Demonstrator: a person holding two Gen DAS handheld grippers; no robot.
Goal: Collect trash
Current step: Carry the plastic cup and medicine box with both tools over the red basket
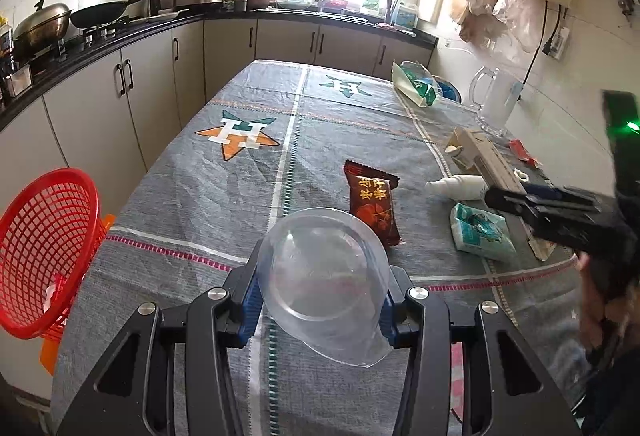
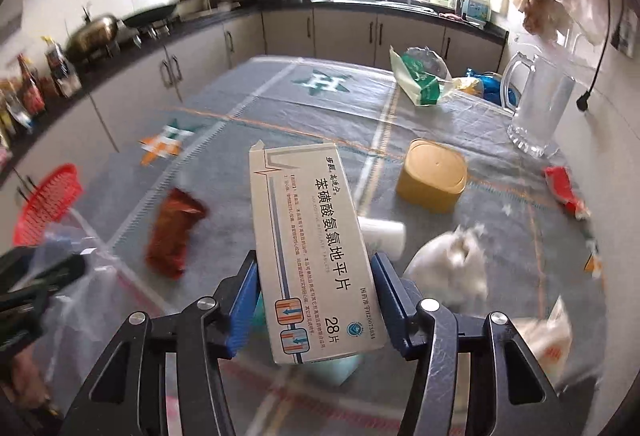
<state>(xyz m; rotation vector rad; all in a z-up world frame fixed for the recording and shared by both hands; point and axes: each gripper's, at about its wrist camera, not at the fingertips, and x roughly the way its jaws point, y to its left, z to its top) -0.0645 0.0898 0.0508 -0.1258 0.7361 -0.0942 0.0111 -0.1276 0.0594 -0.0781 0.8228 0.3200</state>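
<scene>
My left gripper (image 1: 322, 290) is shut on a clear plastic bowl (image 1: 324, 248), which sits tilted between the blue pads above the table's near end. A brown-red snack wrapper (image 1: 372, 208) lies just beyond it. My right gripper (image 2: 314, 260) is shut on a white medicine box (image 2: 308, 220), held lengthwise and raised off the cloth. In the left wrist view that gripper (image 1: 500, 198) comes in from the right. A red mesh basket (image 1: 44, 256) hangs off the table's left edge. The left gripper (image 2: 60, 272) shows blurred at the right wrist view's left edge.
On the grey star-patterned tablecloth (image 1: 224, 196) lie a white bottle (image 1: 456, 186), a tissue pack (image 1: 482, 232), a yellow tub (image 2: 434, 176), crumpled white paper (image 2: 452, 264) and a red wrapper (image 2: 564, 188). A glass mug (image 1: 494, 100) and a green-white bag (image 1: 416, 84) stand farther back. Cabinets run along the left.
</scene>
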